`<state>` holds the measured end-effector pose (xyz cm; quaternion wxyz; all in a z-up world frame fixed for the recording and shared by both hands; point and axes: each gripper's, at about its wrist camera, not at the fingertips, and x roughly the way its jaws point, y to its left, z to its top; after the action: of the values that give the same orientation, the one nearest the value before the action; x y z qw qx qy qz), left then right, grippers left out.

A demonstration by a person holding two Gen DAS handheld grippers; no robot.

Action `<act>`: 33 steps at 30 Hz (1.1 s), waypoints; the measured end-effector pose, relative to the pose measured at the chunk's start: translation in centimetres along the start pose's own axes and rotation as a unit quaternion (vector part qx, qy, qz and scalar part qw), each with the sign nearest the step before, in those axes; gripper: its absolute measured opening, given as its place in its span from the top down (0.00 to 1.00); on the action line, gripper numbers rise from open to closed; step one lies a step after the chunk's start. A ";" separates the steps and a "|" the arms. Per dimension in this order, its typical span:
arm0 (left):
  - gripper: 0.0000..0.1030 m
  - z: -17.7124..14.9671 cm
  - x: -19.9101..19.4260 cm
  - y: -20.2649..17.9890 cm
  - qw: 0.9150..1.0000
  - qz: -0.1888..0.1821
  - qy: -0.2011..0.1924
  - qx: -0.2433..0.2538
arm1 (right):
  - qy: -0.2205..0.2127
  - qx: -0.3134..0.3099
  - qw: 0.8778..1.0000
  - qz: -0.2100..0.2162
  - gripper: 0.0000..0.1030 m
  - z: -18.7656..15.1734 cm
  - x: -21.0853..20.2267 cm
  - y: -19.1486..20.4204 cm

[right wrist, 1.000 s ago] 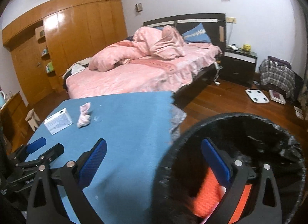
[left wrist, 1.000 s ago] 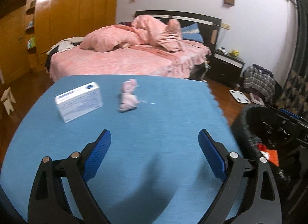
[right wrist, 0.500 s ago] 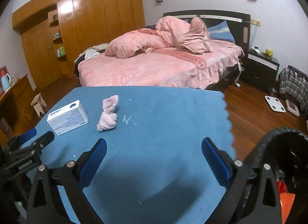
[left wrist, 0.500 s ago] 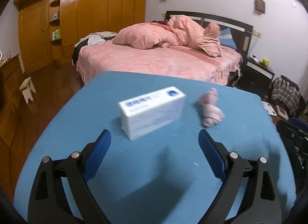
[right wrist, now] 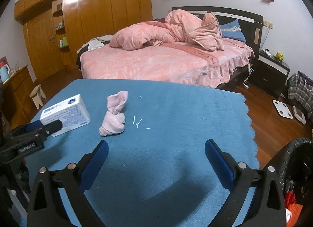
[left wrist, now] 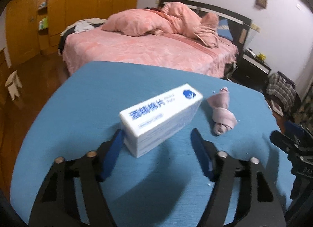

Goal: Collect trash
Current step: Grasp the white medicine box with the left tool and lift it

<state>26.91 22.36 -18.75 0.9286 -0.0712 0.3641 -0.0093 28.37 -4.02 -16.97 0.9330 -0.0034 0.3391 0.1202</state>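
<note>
Left tongs lined up on the box, right tongs waiting over bare cloth.

The left gripper [left wrist: 157, 139] hangs low with its 2 blue pads spread wide on either side of the near end of the white box [left wrist: 160, 117]; the left pad looks to be just touching a corner, the right pad stands apart, so nothing is pinched yet. The box lies flat and skewed on the blue tablecloth [left wrist: 82, 94], which I'd guess is why the tongs come at its short end. Just beside it sits the knotted pink sock [right wrist: 115, 116], with a few white scraps [right wrist: 137, 121] near. The right gripper [right wrist: 156, 148] is spread too and holds nothing, staying close to the black bin [right wrist: 293, 168] at the table's right edge, likely ready for the sock.
</note>
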 end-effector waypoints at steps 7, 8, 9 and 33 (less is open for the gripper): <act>0.41 -1.2 -0.2 -3.1 0.999 -0.040 0.012 0.025 | -0.003 0.002 1.000 -0.001 0.06 0.3 0.3 -0.2; 0.38 -1.3 -0.3 -3.3 0.999 -0.031 0.010 0.032 | -0.003 0.002 1.000 -0.001 0.06 0.4 0.3 -0.3; 0.34 -1.4 -0.3 -3.4 0.999 -0.023 0.009 0.036 | -0.003 0.002 1.000 0.000 0.06 0.4 0.3 -0.4; 0.58 1.4 3.1 -1.8 0.999 -0.031 0.020 0.026 | 0.003 -0.001 1.000 -0.003 0.06 0.4 1.0 -0.9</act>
<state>30.20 20.51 -19.54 0.9218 -0.0583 0.3800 -0.0492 29.59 -4.63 -17.33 0.9322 -0.0058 0.3422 0.1177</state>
